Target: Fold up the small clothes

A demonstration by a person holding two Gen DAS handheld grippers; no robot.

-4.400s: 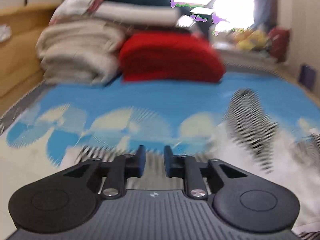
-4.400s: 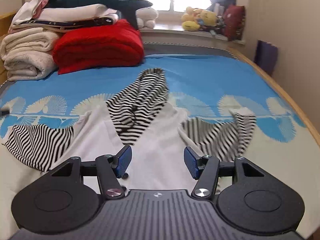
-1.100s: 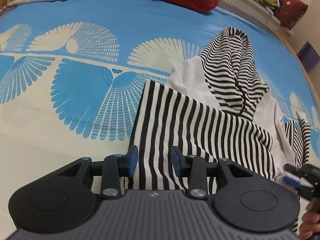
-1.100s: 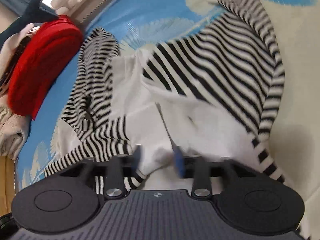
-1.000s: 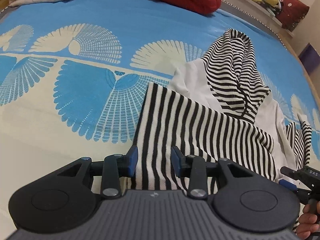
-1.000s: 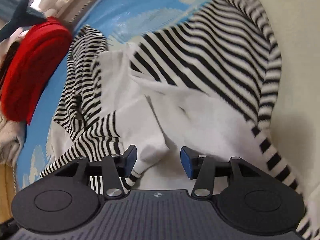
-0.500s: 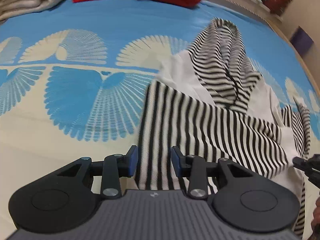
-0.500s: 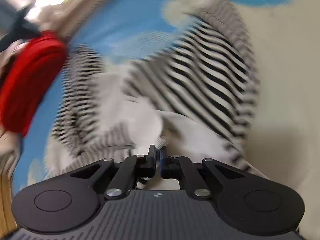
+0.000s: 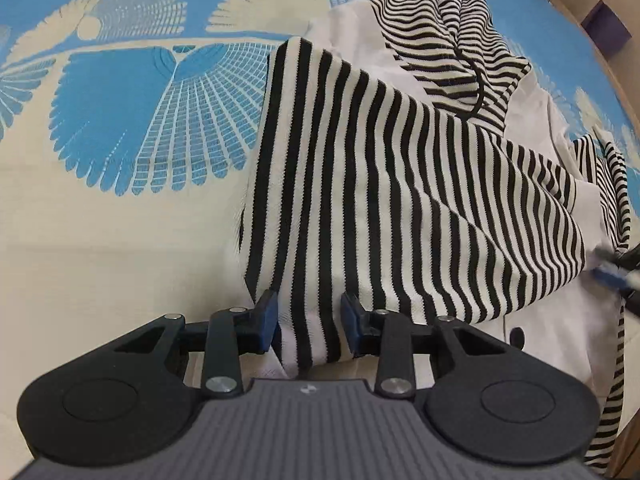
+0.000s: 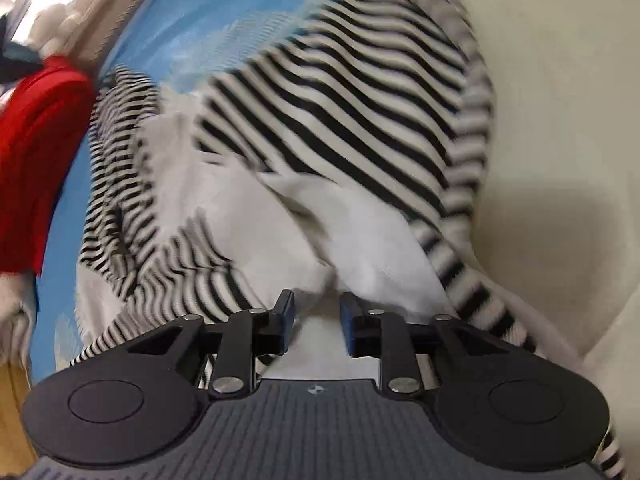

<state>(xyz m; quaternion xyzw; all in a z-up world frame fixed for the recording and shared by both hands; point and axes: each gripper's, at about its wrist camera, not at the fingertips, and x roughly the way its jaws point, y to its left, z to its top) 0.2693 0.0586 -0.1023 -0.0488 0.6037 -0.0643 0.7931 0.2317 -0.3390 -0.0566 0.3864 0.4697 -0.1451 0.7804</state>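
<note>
A small white hoodie (image 9: 532, 296) with black-and-white striped sleeves and hood (image 9: 452, 32) lies on the bed. Its left striped sleeve (image 9: 380, 184) is folded across the white body. My left gripper (image 9: 308, 326) is open with the sleeve's cuff end lying between its fingers. In the right wrist view my right gripper (image 10: 316, 326) is open over the white body (image 10: 360, 240), with the other striped sleeve (image 10: 360, 92) beyond it. The right gripper's blurred tip (image 9: 612, 272) shows at the right edge of the left wrist view.
The bed cover (image 9: 120, 120) is blue and cream with fan patterns. A red folded blanket (image 10: 36, 160) lies at the far left of the right wrist view. A wooden bed edge (image 10: 12, 400) shows at the lower left there.
My right gripper was shut half a second ago and now stands open over the white body. My left gripper has moved closer over the striped sleeve, still open.
</note>
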